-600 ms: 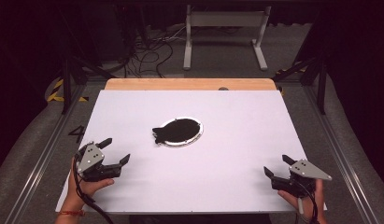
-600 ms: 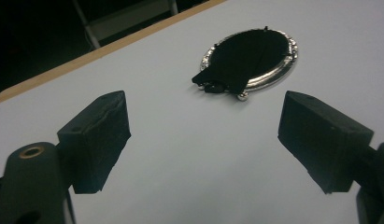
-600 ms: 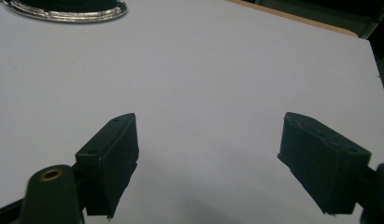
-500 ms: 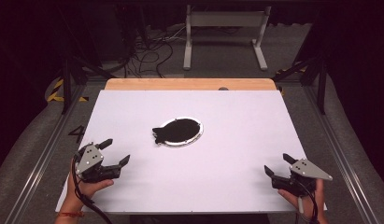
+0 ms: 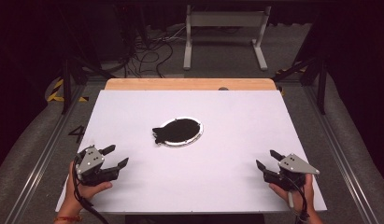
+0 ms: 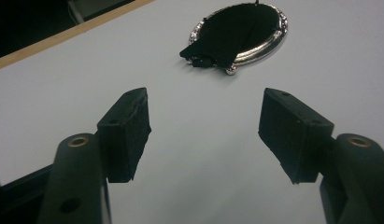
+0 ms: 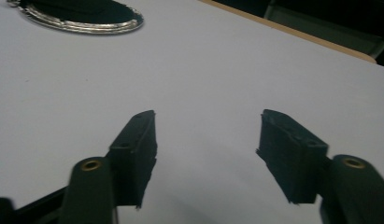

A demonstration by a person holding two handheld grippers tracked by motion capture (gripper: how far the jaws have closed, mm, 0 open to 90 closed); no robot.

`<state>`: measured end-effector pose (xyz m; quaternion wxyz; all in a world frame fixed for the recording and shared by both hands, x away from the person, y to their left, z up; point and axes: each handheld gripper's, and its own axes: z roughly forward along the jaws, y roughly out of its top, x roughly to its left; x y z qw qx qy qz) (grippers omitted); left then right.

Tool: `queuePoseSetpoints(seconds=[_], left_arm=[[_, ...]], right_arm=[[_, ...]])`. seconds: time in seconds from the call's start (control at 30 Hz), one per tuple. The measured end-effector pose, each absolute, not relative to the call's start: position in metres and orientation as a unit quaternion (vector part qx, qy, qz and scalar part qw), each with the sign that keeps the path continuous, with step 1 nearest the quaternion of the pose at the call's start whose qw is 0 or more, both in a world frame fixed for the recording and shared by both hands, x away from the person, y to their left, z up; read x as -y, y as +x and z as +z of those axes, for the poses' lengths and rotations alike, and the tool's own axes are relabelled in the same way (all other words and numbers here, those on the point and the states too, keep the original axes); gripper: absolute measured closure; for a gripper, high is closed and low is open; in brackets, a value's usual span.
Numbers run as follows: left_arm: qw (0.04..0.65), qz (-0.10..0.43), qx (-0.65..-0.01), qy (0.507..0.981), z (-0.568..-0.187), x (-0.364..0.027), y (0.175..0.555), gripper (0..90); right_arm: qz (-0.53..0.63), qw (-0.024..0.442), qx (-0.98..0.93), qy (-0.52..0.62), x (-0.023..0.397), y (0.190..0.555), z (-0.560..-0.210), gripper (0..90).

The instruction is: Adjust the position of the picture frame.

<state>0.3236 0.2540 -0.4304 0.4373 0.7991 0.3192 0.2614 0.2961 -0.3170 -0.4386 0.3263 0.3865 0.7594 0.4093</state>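
Grippers number two, one in each of your hands, both at the near edge of the white table top (image 5: pixel 236 140). Your left gripper (image 5: pixel 116 156) sits near the table's near left corner, jaws spread about halfway with nothing but bare table between the pads; in the left gripper view its gripper (image 6: pixel 203 135) aims toward the dish. Your right gripper (image 5: pixel 269 159) sits near the near right corner, jaws likewise parted and empty, as the right gripper view (image 7: pixel 206 154) confirms. Each carries one grey three-cornered plate on top and one trailing cable.

Farther out, near the table's middle and well apart from both grippers, lies one oval silver-rimmed dish (image 5: pixel 195 137), with one piece of black fabric (image 5: pixel 178 130) lying across it. The fabric hides most of the dish's inside and spills over the rim at its left end. In the left gripper view you can make out small round feet or beads by that end, but what they are is unclear. In the right gripper view the dish (image 7: pixel 87 25) is cut off by the top edge.

Beyond the white top runs one wooden strip (image 5: pixel 189 84), then a tangle of cables (image 5: pixel 147 51) and a metal stand (image 5: pixel 224 28) on the dark floor.
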Motion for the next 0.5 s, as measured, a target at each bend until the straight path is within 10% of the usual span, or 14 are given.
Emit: queuePoseSetpoints(seconds=[0.3,0.5], left_arm=[[0.420,0.251,-0.306,0.817,-0.430,-0.239,0.367,88.5],[0.420,0.241,-0.314,0.817,-0.428,-0.224,0.400,90.0]], right_arm=[[0.410,0.276,-0.789,0.364,0.311,0.296,-0.442,88.4],[0.406,0.261,-0.803,0.350,0.298,0.295,-0.443,90.0]])
